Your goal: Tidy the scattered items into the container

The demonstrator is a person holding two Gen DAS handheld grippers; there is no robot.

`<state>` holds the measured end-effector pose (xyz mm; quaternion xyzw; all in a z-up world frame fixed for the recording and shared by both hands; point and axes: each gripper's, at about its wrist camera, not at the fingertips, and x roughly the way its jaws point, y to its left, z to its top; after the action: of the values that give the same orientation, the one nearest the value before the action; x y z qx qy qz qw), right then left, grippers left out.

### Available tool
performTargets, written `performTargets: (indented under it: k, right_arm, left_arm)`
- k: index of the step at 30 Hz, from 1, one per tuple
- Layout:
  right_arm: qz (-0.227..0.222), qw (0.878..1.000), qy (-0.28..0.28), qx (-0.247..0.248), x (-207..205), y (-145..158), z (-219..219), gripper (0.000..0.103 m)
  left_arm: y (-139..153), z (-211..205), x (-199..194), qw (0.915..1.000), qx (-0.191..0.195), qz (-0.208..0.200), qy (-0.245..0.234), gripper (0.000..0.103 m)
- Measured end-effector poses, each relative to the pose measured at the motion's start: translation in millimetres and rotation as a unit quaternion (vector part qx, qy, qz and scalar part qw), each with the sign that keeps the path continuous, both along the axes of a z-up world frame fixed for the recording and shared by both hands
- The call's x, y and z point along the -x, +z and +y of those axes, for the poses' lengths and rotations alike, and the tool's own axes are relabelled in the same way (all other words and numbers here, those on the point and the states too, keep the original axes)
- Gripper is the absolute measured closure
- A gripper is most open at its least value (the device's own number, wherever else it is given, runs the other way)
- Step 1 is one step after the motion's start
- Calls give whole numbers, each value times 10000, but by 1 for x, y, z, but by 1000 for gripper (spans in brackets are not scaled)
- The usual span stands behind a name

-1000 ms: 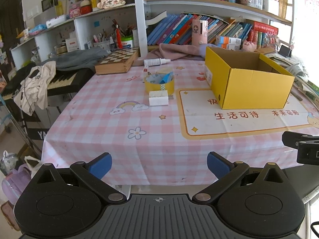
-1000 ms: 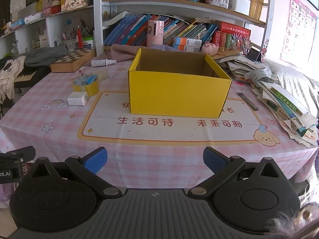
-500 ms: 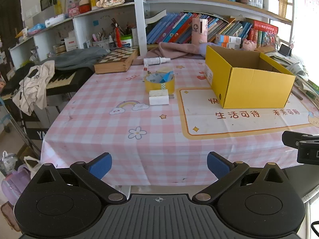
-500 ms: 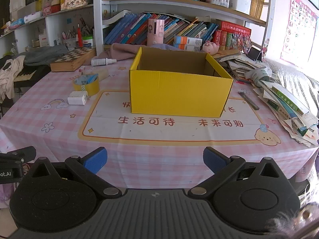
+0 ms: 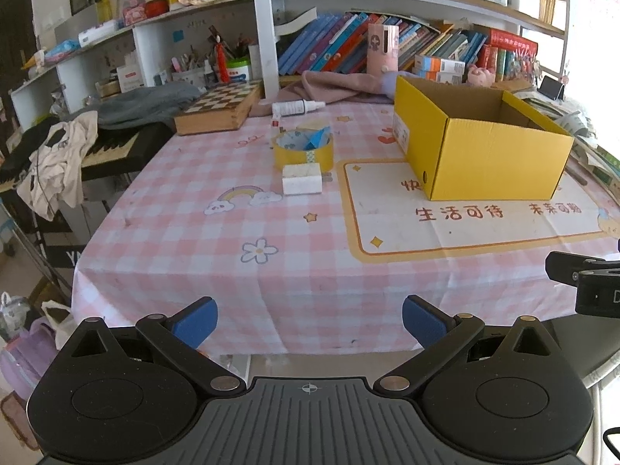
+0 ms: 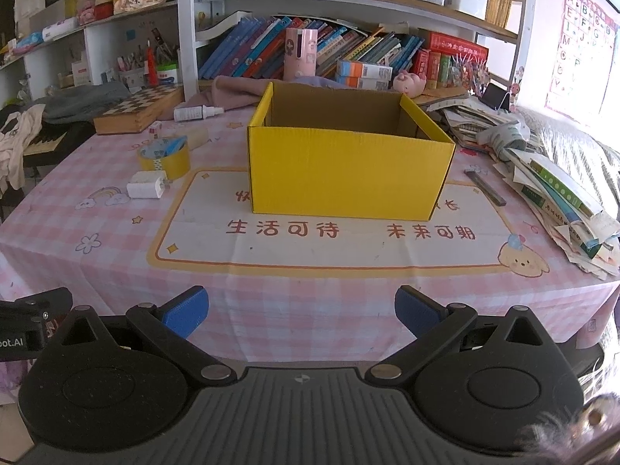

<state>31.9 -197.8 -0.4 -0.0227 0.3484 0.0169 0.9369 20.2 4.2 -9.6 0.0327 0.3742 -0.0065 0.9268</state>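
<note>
Both the left hand-held gripper [image 5: 310, 319] and the right hand-held gripper [image 6: 301, 310] hang released and empty off the tabletop's [image 6: 310, 294] near edge, while the yellow box [image 6: 348, 170] stands open mid-cloth, with the tape roll [image 6: 166, 157], white charger [image 6: 146, 189] and small bottle [image 6: 195, 112] to its left.
</note>
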Motion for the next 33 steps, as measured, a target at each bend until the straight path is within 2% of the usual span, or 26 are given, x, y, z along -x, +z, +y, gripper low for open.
performTargets:
  k: [18,33]
  right_arm:
    - [135,9999,78,-4,-4,-4,3,0]
    - [29,9997,225,-40,-7,3,20,0]
  left_arm:
    - [-1,5,2,10000,18,29,89,0]
    - [1,17,-1,9999,129,-41,-82,0]
